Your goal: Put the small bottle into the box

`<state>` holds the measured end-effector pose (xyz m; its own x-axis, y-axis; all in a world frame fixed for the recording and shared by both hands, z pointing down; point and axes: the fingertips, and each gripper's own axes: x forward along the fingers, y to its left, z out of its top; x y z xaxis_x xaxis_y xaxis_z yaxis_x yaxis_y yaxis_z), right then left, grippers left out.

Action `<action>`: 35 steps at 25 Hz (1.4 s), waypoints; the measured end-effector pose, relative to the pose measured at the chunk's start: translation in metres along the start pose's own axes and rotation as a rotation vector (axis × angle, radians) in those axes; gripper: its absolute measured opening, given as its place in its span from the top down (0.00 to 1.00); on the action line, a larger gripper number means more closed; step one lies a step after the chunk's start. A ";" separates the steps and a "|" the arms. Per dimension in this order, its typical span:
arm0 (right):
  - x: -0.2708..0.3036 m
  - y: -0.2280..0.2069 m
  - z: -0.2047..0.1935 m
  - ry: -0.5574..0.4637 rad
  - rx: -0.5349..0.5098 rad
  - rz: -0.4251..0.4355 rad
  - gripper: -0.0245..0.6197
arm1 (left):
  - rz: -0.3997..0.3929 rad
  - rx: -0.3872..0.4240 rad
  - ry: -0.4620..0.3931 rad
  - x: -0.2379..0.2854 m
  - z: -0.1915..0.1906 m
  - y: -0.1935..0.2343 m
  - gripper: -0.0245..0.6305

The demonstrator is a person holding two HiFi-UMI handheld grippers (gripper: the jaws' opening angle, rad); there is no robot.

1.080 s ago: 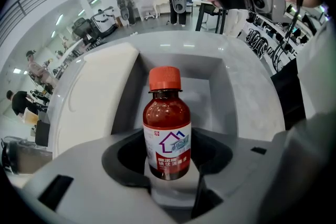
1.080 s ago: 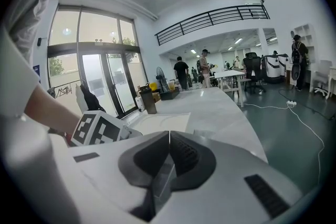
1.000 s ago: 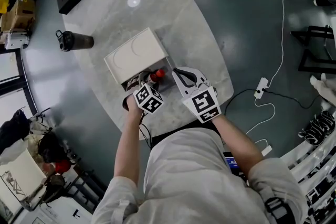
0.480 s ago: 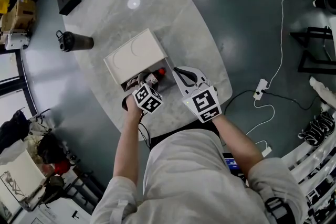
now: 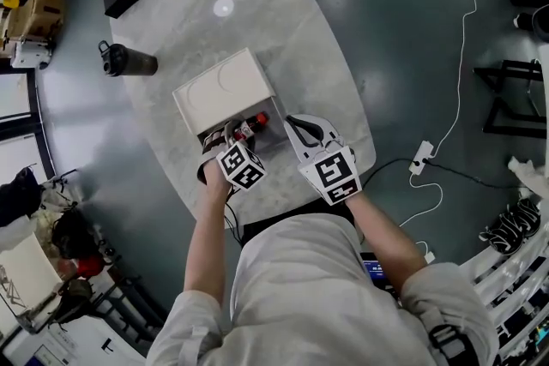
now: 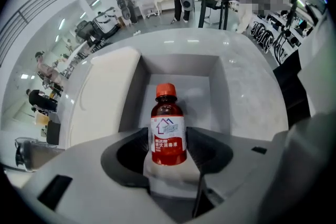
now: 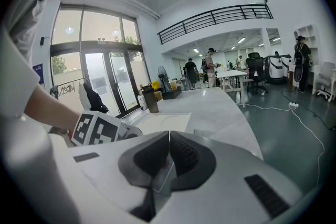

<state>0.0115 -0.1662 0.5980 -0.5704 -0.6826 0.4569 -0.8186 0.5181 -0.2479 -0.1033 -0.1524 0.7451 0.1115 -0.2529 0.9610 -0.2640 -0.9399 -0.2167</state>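
— Brown glass, red cap: where is the small bottle [image 6: 168, 126]?
— Clamped by its body in the left gripper [image 6: 168, 139], cap pointing ahead over the open compartment of the white box [image 6: 113, 86].
— And the right gripper [image 7: 167, 153]?
— Jaws pressed together on nothing, just right of the left gripper, over the marble bench [image 5: 300, 30].

Print on small bottle [image 6: 168, 136] illegible
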 end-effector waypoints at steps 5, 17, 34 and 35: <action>0.001 0.011 0.003 0.010 -0.016 0.047 0.92 | 0.033 -0.066 -0.030 -0.023 -0.003 0.003 0.61; 0.021 0.042 0.010 0.021 -0.143 0.243 0.92 | 0.194 -0.485 -0.132 -0.084 -0.024 0.007 0.61; 0.014 0.148 0.046 -0.075 -0.209 0.245 0.92 | 0.429 -1.156 -0.656 -0.224 -0.080 0.004 0.91; 0.010 0.154 0.047 -0.081 -0.204 0.228 0.92 | 0.443 -1.145 -0.669 -0.231 -0.083 0.003 0.91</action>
<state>-0.1229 -0.1172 0.5245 -0.7479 -0.5715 0.3378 -0.6432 0.7496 -0.1559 -0.2094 -0.0773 0.5367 0.1589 -0.8413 0.5167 -0.9872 -0.1288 0.0939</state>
